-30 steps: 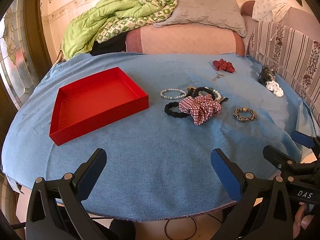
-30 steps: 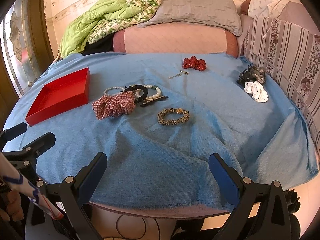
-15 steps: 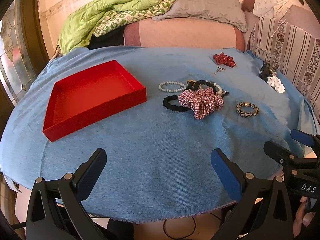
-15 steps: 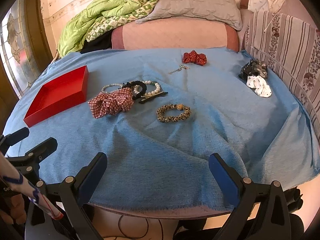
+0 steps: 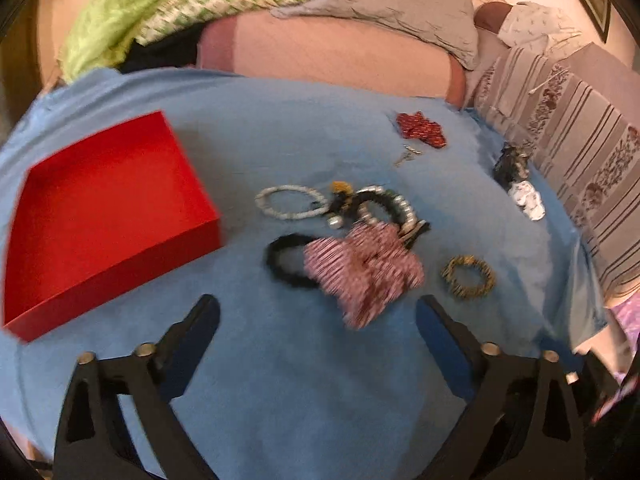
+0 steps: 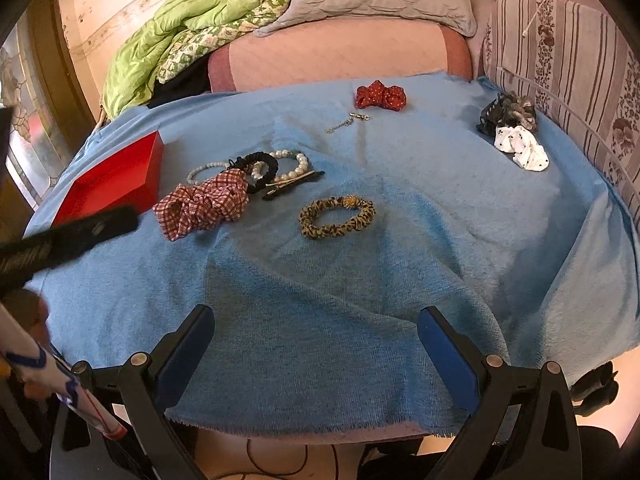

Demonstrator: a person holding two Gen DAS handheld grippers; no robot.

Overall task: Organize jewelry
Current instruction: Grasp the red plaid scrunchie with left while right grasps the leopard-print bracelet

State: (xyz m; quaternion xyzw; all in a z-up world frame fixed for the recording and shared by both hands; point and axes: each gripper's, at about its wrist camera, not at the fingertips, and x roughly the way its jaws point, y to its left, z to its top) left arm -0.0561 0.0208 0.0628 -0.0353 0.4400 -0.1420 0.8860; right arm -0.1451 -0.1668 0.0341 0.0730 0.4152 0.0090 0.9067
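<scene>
Both grippers, left [image 5: 318,322] and right [image 6: 316,328], hover empty with fingers apart; the left's have just been closing. The red tray [image 5: 108,216] sits near the surface's [image 6: 360,280] left edge, long axis running front-to-back. Jewelry pile [image 6: 248,184] lies mid-surface.

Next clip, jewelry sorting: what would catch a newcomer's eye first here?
The bright red tray at the left of the blue cloth stands out first, with nothing visible inside it. Next comes the tangle mid-table: a red checked scrunchie over black hair ties and pearl bracelets, with a leopard-print bracelet lying apart to its right. A red dotted scrunchie sits alone at the far edge.
</scene>
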